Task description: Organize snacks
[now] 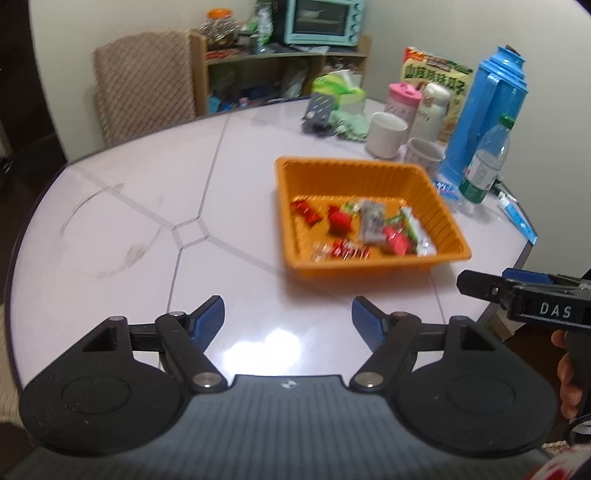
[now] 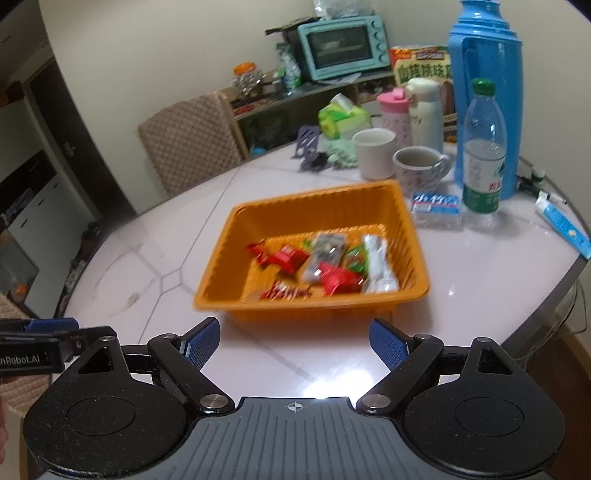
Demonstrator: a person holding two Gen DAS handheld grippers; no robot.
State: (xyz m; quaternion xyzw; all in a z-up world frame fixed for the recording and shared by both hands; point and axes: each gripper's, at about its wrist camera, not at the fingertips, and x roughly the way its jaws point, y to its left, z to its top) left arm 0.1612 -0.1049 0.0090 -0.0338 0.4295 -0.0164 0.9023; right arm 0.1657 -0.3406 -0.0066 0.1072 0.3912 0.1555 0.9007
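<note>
An orange plastic tray (image 1: 354, 170) (image 2: 229, 254) stands on the pale table and holds several wrapped snacks: red packets (image 1: 340, 218) (image 2: 286, 256), a grey-green packet (image 1: 373, 219) (image 2: 323, 251) and a white one (image 2: 376, 264). My left gripper (image 1: 288, 312) hangs open over bare tabletop, short of the tray's near wall, with nothing between its blue pads. My right gripper (image 2: 294, 341) is open too and empty, just before the tray's front rim. Each gripper shows at the edge of the other's view: the right one (image 1: 517, 295), the left one (image 2: 40, 347).
Behind the tray stand two mugs (image 2: 373, 151), a pink cup (image 2: 395, 114), a white flask (image 2: 424, 110), a tall blue thermos (image 2: 487, 96), a water bottle (image 2: 484, 147), a tissue pack (image 2: 436, 205) and a snack box (image 1: 436, 81). A padded chair (image 1: 144, 81) and a shelf with a toaster oven (image 1: 321, 20) lie beyond.
</note>
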